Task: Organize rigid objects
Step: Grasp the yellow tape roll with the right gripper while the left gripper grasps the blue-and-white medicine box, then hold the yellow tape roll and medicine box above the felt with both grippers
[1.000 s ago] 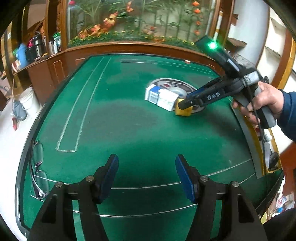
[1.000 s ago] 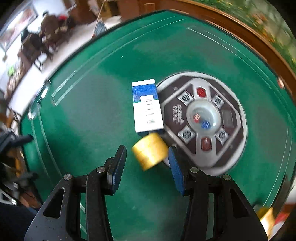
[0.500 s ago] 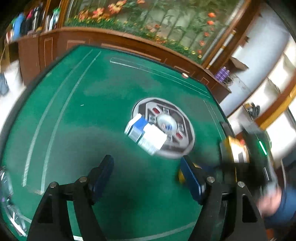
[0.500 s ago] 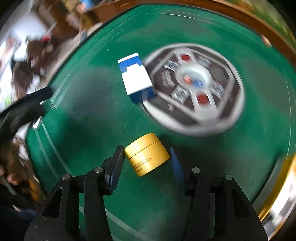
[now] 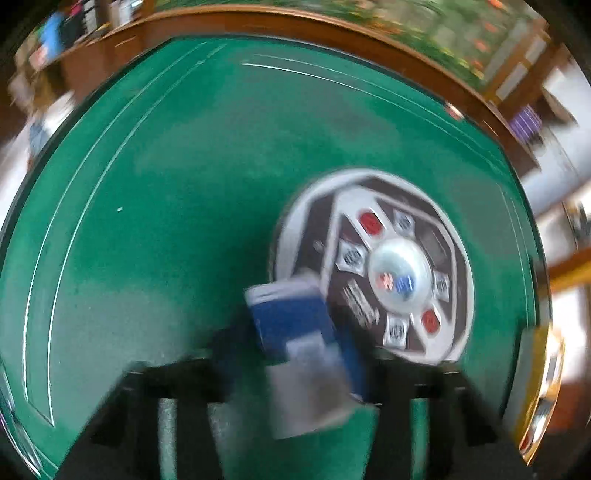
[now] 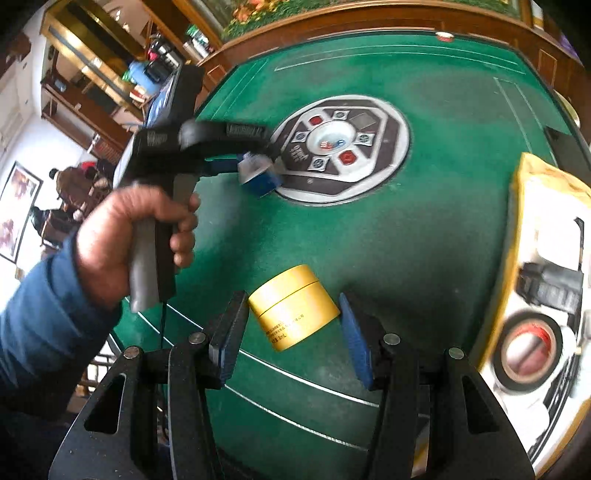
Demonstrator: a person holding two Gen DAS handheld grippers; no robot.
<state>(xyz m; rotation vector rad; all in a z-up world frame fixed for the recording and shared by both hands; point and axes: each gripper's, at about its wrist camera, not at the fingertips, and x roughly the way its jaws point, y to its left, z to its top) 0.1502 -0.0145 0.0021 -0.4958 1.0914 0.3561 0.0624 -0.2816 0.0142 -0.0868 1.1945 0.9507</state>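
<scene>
A green felt table (image 6: 424, 229) is filling both views, marked with thin white lines and edged by a brown wooden rim (image 6: 332, 22). A round grey and black control panel (image 6: 341, 147) with red and grey buttons is sitting in its middle. Beyond the rim a band of orange flowers and greenery (image 5: 443, 33) is running along the wall, with dark wood shelving (image 6: 85, 99) of bottles and containers to one side and framed pictures (image 6: 14, 210) hanging on a white wall. Seated people are showing, small and blurred, in that far corner.

The left gripper (image 6: 255, 168), held by a hand (image 6: 125, 240) in a blue sleeve, is reaching down at the near edge of the panel. Its fingers have just been closing and are sitting on either side of a blue and white box (image 5: 306, 350); the left wrist view is too blurred to tell whether the pads are pressing it.

The right gripper (image 6: 293, 332) is hanging low over the felt with its fingers apart. A gold jar (image 6: 291, 306) is lying on its side between them, close to the left pad and clear of the right one.

At the right edge of the table a yellow-edged tray (image 6: 517, 236) is holding a roll of tape (image 6: 528, 350) and a dark object.
</scene>
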